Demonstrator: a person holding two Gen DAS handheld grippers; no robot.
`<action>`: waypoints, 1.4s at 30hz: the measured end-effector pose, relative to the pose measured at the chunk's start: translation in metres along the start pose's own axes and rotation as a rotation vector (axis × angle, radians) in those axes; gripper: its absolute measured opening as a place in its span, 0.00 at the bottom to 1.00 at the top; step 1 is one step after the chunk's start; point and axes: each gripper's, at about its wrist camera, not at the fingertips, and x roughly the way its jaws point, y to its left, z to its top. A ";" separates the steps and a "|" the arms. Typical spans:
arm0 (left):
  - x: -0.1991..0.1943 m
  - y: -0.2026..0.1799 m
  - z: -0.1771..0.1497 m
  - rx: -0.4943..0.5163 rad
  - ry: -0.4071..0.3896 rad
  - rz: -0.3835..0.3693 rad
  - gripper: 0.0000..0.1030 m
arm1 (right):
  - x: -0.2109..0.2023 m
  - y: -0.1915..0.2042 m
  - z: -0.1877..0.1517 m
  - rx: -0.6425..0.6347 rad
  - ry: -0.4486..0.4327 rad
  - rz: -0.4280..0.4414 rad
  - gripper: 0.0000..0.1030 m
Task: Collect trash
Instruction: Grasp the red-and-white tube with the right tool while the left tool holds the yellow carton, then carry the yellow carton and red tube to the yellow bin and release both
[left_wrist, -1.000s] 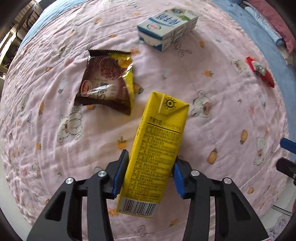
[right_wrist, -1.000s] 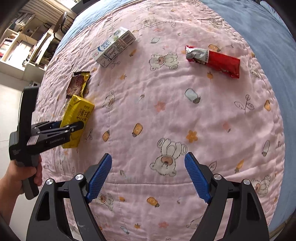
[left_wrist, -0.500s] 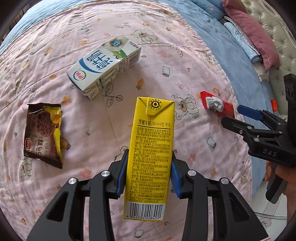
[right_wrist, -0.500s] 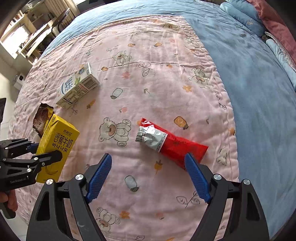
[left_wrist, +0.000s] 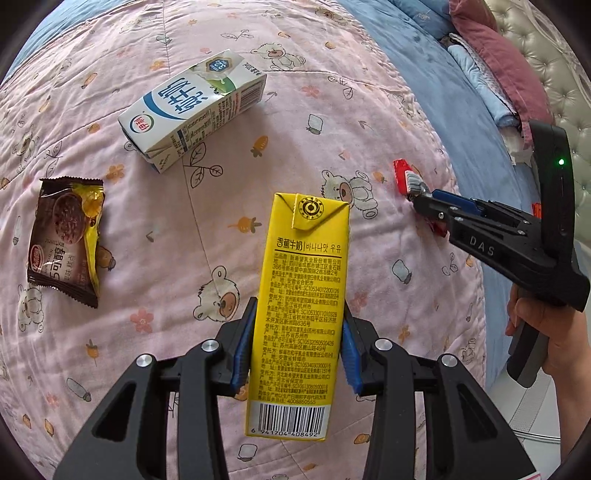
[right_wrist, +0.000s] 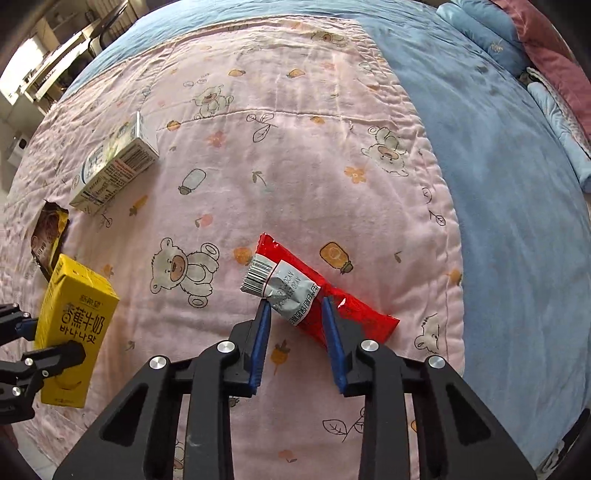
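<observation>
My left gripper (left_wrist: 299, 306) is shut on a yellow banana-milk carton (left_wrist: 303, 280), held upright above the pink quilt (left_wrist: 258, 221); the carton (right_wrist: 74, 325) also shows at the left of the right wrist view. A red and silver snack wrapper (right_wrist: 354, 314) lies on the quilt. The jaws of my right gripper (right_wrist: 295, 304) are closing, and the wrapper is pinched between the blue pads. In the left wrist view the right gripper (left_wrist: 421, 199) sits on the wrapper (left_wrist: 404, 177). A white and blue milk carton (left_wrist: 192, 110) and a brown biscuit packet (left_wrist: 64, 236) lie further left.
A blue sheet (right_wrist: 498, 184) covers the bed right of the quilt, with folded pillows (left_wrist: 491, 62) by a padded headboard. A person's hand (left_wrist: 546, 332) holds the right gripper's handle over the bed's edge. Shelves and a chair stand beyond the far side.
My right gripper came down over the red wrapper and its jaws closed on it. The left gripper swung right with the yellow carton, then stayed put.
</observation>
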 end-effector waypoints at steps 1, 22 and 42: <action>-0.002 0.000 -0.003 0.001 -0.001 0.001 0.40 | -0.006 -0.002 -0.002 0.025 -0.007 0.024 0.25; -0.060 -0.022 -0.145 0.020 0.015 -0.017 0.40 | -0.130 0.069 -0.167 0.222 -0.044 0.348 0.19; -0.055 -0.114 -0.289 0.327 0.118 -0.069 0.39 | -0.204 0.069 -0.362 0.435 -0.133 0.236 0.15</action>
